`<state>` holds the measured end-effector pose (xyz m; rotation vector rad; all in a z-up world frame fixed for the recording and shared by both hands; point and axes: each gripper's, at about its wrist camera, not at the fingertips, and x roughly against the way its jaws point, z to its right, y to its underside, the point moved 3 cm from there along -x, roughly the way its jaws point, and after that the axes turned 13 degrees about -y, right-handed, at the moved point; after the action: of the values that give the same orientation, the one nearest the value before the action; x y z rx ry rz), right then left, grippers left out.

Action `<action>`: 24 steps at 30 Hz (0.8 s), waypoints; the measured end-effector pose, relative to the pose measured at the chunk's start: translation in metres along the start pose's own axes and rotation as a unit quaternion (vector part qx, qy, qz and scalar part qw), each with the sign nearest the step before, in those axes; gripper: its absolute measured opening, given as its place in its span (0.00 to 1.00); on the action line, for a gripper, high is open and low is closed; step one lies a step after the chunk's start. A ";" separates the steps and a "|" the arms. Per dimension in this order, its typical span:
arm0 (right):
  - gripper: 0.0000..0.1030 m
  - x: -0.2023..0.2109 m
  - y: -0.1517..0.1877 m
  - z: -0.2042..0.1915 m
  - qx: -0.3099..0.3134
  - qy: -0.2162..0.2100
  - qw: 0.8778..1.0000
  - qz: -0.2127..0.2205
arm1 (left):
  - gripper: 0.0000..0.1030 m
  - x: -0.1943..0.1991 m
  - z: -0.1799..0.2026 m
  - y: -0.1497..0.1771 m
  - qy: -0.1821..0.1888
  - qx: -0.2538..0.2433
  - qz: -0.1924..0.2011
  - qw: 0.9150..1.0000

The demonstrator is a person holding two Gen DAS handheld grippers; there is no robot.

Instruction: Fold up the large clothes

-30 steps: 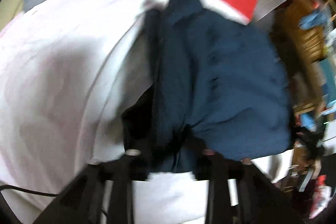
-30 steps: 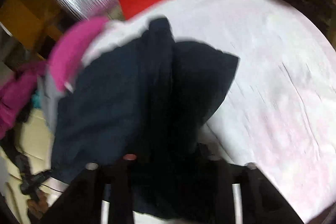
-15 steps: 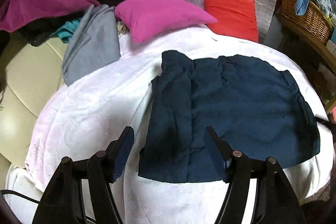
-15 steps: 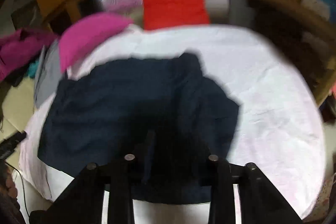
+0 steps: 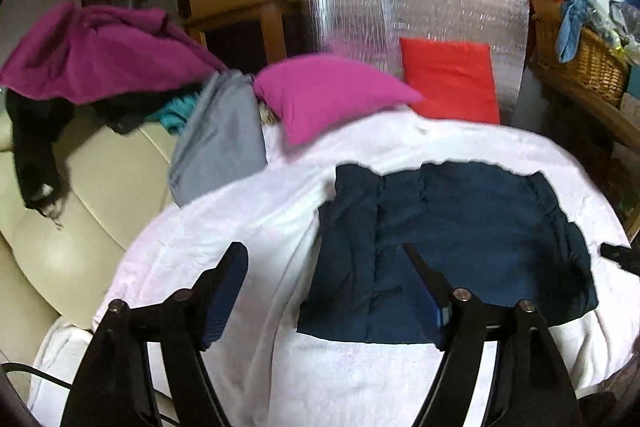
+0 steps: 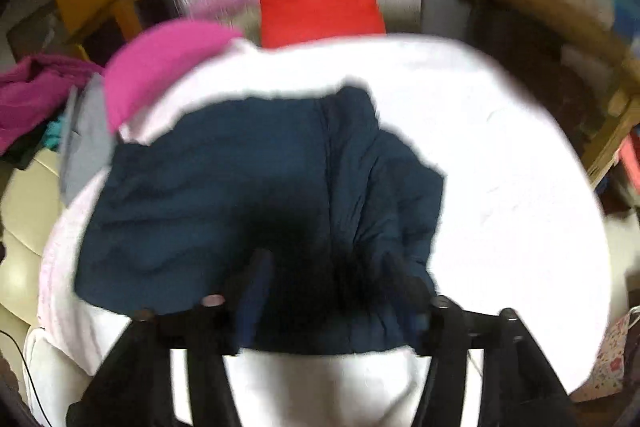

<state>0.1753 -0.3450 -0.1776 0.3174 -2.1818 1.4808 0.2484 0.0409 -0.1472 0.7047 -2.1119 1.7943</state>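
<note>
Navy garment (image 5: 452, 243) lying spread on a white cover (image 5: 248, 227), partly folded, with a doubled band along one side. Left gripper (image 5: 324, 267): fingers spread wide, holding nothing, raised above the cover; the garment's near left corner lies just ahead of and below its right finger (image 5: 428, 279). Right gripper (image 6: 328, 271): view blurred; fingers appear parted over the garment's near edge, with no cloth seen pinched between them. The bunched, layered portion (image 6: 384, 187) sits ahead and to the right of this tool. Beyond the garment: pink pillow (image 5: 328, 91), red pillow (image 5: 450, 81), grey cloth (image 5: 218, 143).

Step in hand, as judged: preparing the next fold. To do it well, each gripper should descend on a near corner and close on all layers at once, so the doubled band does not slip apart. Both corners should lift together and travel away from the tools at the same pace, keeping the leading edge straight. The bunched right side should be flattened first; otherwise the crease sets crooked.
</note>
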 end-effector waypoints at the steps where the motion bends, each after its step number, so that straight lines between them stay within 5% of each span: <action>1: 0.66 0.024 -0.003 -0.011 0.009 -0.003 1.000 0.020 | 0.80 0.014 -0.001 -0.001 -0.001 0.001 0.013 1.000; 11: 0.85 0.200 0.043 -0.082 0.053 0.012 0.987 0.150 | 0.98 0.139 -0.012 0.003 -0.046 0.001 0.109 0.993; 24: 0.95 0.248 0.117 -0.162 0.111 0.008 0.974 0.196 | 0.98 0.242 -0.064 0.023 -0.077 0.052 0.154 0.984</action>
<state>-0.0477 -0.1318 -0.0976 -0.0603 -2.1539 1.9366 0.0263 0.0623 -0.0319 0.5828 -2.3501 2.0831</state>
